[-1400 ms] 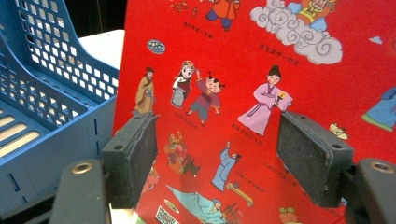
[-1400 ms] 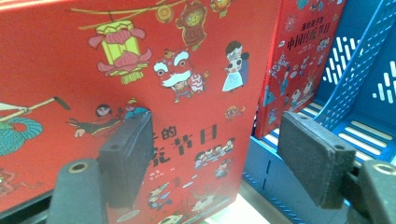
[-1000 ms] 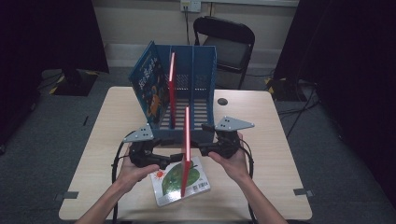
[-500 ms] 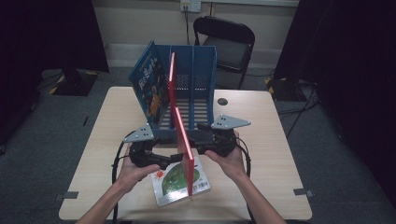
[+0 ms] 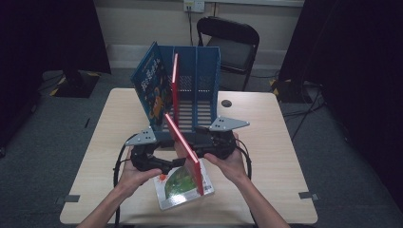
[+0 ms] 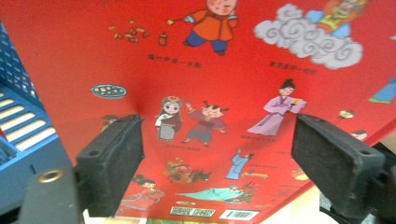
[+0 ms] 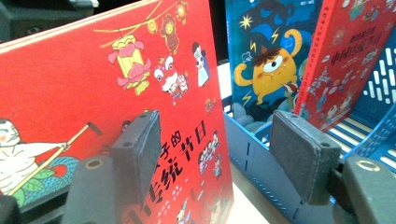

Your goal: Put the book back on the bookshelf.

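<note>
Dark curtains and grey floor ring the pale wooden table point(image 5: 285, 142), with a black chair point(image 5: 233, 42) beyond it at twelve o'clock. I have the red book point(image 5: 183, 147) standing on edge and leaning, sandwiched between my left gripper point(image 5: 152, 159) at nine o'clock of it and my right gripper point(image 5: 216, 142) at three o'clock. Its low end seems to rest on the green book point(image 5: 178, 183) lying flat at the table's six o'clock. Both claws stand wide apart, clamped on nothing, so I judge the book is held by sideways pressure alone. That is the risk: if either hand eases off or the two push unevenly, the book could slide down, topple flat, or skid across the glossy green cover. Swinging it toward the blue rack point(image 5: 204, 71) at twelve o'clock, its corner could catch a divider or knock the blue book point(image 5: 152, 90) and the second red book point(image 5: 175, 85) standing there. The front cover, in the right gripper view, carries Chinese characters; I make out 传统 and 节日. The back cover, in the left gripper view, has small captions I cannot read and a barcode point(image 6: 238, 214) at six o'clock.
</note>
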`<move>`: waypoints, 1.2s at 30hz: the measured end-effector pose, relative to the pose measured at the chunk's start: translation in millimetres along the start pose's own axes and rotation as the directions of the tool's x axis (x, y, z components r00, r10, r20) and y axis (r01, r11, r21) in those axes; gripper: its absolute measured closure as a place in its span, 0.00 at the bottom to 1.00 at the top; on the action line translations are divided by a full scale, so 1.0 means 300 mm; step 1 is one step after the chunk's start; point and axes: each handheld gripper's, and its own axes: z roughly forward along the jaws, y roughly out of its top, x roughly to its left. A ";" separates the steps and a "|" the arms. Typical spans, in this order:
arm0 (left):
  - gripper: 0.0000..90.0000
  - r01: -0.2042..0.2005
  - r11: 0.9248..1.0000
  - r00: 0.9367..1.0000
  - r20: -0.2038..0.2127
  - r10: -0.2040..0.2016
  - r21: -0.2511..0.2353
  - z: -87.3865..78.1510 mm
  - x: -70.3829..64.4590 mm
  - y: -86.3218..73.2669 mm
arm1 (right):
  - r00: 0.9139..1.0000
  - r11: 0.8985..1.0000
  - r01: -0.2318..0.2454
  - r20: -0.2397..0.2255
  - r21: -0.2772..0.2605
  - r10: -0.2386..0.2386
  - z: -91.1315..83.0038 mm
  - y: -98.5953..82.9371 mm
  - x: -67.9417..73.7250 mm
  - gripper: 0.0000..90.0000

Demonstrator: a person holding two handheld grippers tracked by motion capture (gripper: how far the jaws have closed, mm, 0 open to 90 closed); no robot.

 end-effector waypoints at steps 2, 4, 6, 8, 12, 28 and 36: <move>0.17 0.004 1.000 1.000 0.001 -0.004 0.000 -0.004 0.004 -0.003 | 1.000 1.000 0.003 -0.005 0.001 -0.003 0.004 0.000 0.004 0.38; 0.16 0.012 1.000 1.000 0.001 -0.012 -0.002 -0.007 0.006 -0.005 | 1.000 1.000 0.002 -0.012 0.002 -0.002 0.010 0.002 0.005 0.38; 0.16 0.015 1.000 1.000 -0.002 -0.015 -0.001 -0.008 0.008 -0.003 | 1.000 1.000 -0.002 -0.006 -0.003 0.002 0.018 0.011 0.006 0.38; 0.15 0.013 1.000 1.000 -0.002 -0.013 0.001 -0.011 0.007 -0.004 | 1.000 1.000 0.001 -0.012 -0.002 -0.001 0.023 0.016 0.005 0.38; 0.15 0.002 1.000 1.000 -0.001 -0.002 0.006 -0.008 0.005 -0.004 | 1.000 1.000 -0.001 -0.017 -0.002 0.001 0.022 0.020 0.002 0.38; 0.17 -0.013 1.000 1.000 -0.001 0.013 0.004 -0.030 0.021 -0.001 | 1.000 1.000 -0.002 0.006 -0.014 0.002 -0.089 -0.047 0.004 0.39; 0.17 -0.008 1.000 1.000 -0.004 0.008 0.008 -0.027 0.026 -0.004 | 1.000 1.000 0.007 0.018 0.020 -0.007 -0.178 -0.107 0.036 0.42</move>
